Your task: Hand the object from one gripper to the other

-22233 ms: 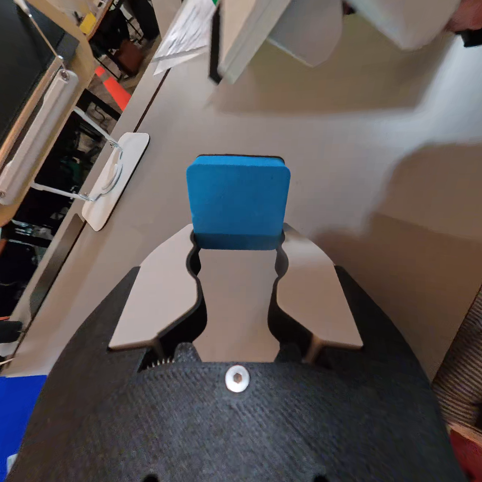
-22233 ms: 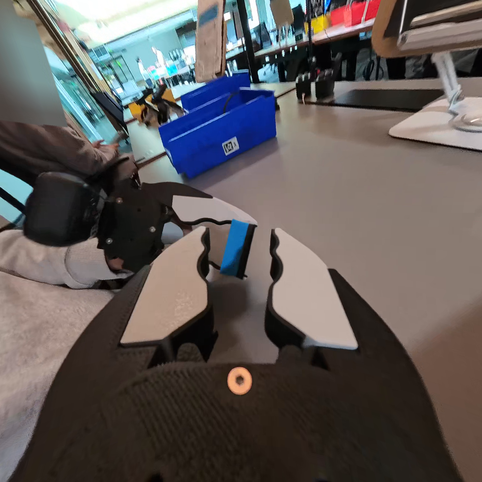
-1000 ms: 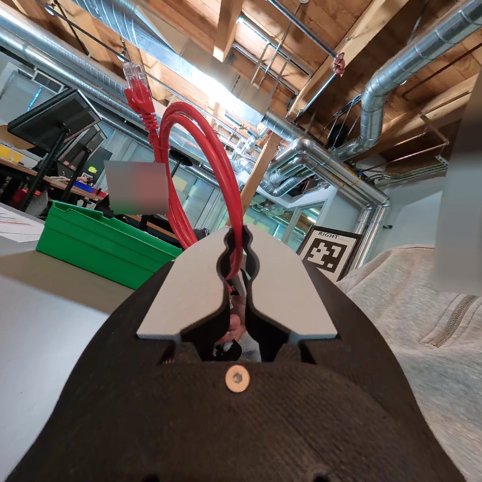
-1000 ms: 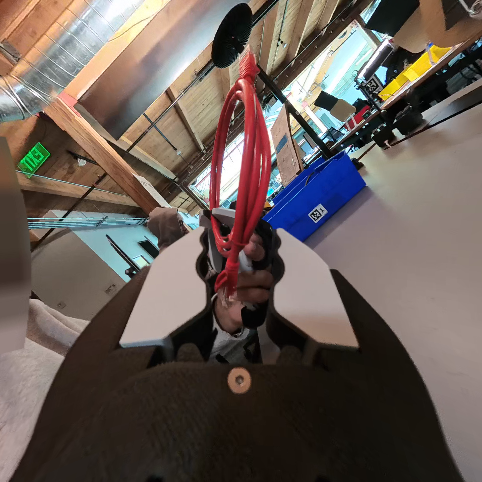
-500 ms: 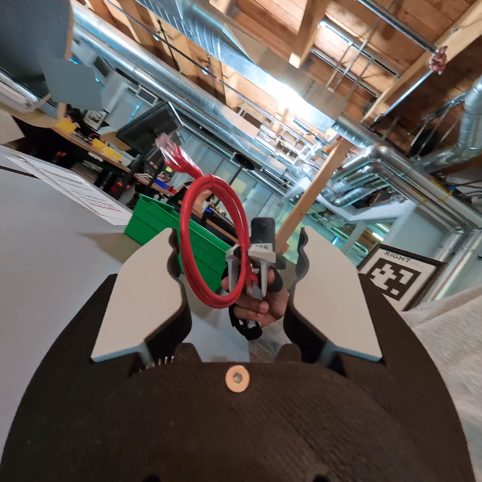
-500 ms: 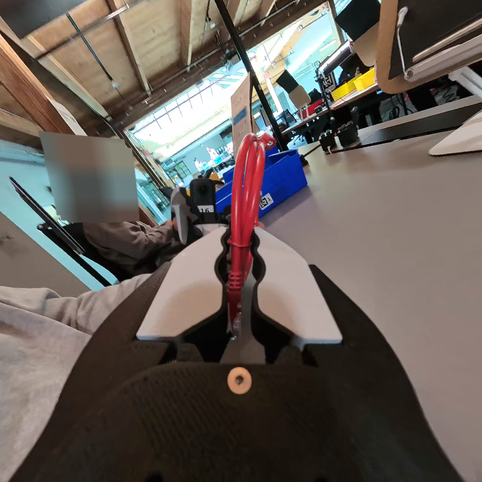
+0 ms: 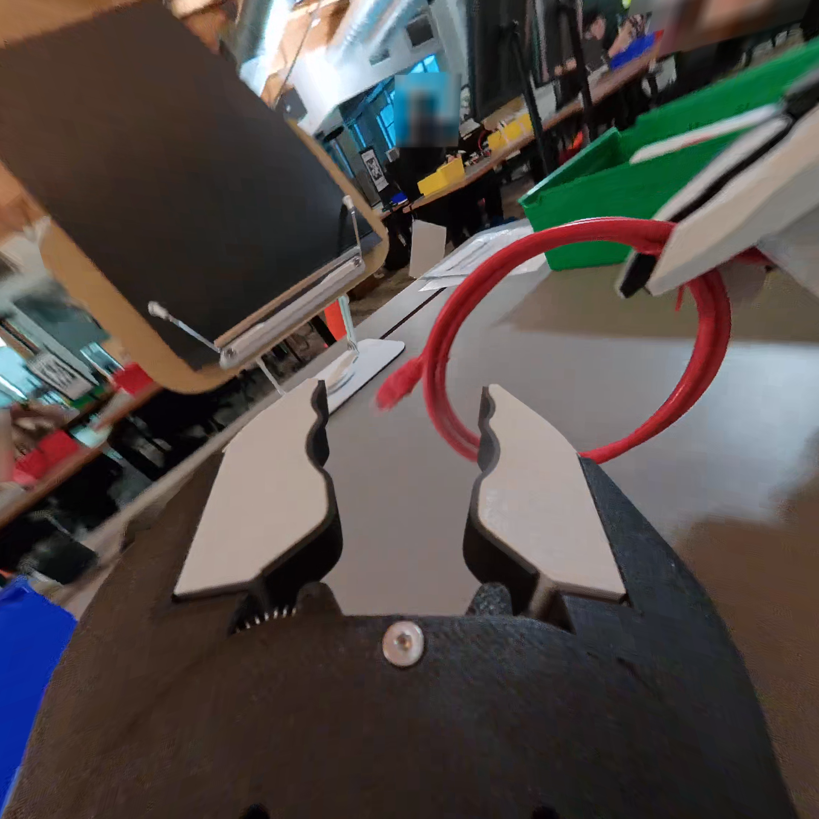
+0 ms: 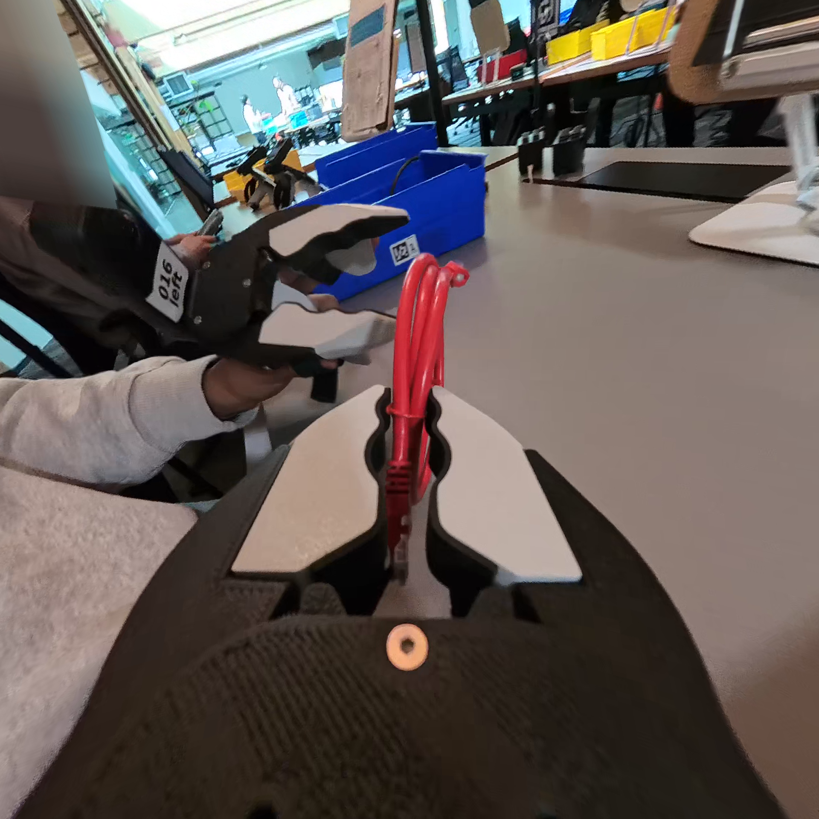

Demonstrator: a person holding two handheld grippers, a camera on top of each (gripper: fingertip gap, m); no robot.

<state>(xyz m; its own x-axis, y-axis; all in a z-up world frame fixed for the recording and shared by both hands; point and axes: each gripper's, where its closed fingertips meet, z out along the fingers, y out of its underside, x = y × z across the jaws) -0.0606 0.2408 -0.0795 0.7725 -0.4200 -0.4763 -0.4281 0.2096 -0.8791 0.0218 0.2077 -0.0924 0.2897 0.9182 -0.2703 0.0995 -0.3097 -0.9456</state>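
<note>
A coiled red network cable (image 8: 414, 337) is pinched between the fingers of my right gripper (image 8: 407, 399), which is shut on it above the grey table; one plug lies between the fingers near their base. My left gripper (image 7: 401, 394) is open and empty. In the left wrist view the cable loop (image 7: 447, 337) hangs from the right gripper's fingers (image 7: 727, 230) at the upper right, its lower part just beyond my right fingertip. In the right wrist view the left gripper (image 8: 354, 283) is held open to the left of the cable, apart from it.
A blue bin (image 8: 425, 199) stands behind the left gripper. A green bin (image 7: 620, 199) is at the far right of the left wrist view. A tilted monitor (image 7: 168, 186) on a white stand base (image 7: 372, 359) stands on the grey table (image 8: 620, 354). A grey sleeve (image 8: 102, 421) is at the left.
Both grippers have tilted down from the ceiling towards the table. The left gripper has drawn away from the cable and stays open. The right gripper stays shut on the cable.
</note>
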